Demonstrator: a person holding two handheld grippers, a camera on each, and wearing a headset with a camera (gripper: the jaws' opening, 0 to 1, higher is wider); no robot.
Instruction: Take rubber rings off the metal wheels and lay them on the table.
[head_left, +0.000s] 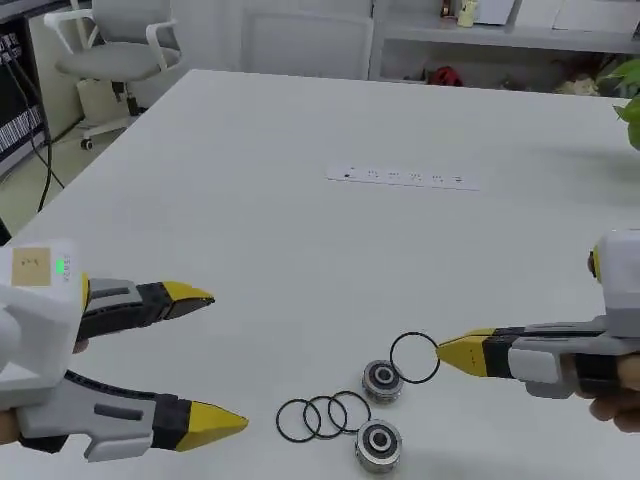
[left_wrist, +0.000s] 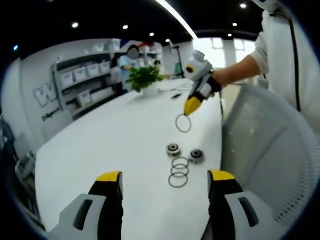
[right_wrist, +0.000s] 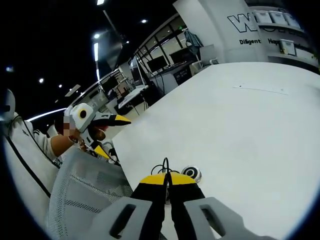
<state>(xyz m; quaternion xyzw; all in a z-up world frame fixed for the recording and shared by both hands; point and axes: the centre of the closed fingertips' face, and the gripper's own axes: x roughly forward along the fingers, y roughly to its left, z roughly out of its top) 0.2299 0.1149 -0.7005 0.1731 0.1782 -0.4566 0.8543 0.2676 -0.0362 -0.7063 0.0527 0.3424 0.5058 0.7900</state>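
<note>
Nearest, a metal wheel (head_left: 378, 442) sits on the white table (head_left: 300, 220), with three loose rubber rings (head_left: 325, 415) overlapping just left of it. A second wheel (head_left: 381, 378) lies just beyond. At the left, the left gripper (head_left: 205, 360) hangs with jaws spread wide. At the right, the right gripper (head_left: 462, 354) pinches a fourth ring (head_left: 391, 355) by the second wheel.

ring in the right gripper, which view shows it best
Head view: the ring is a full circle held by the right gripper. The left gripper view shows it smaller; the right gripper view, just a thin sliver.
</note>
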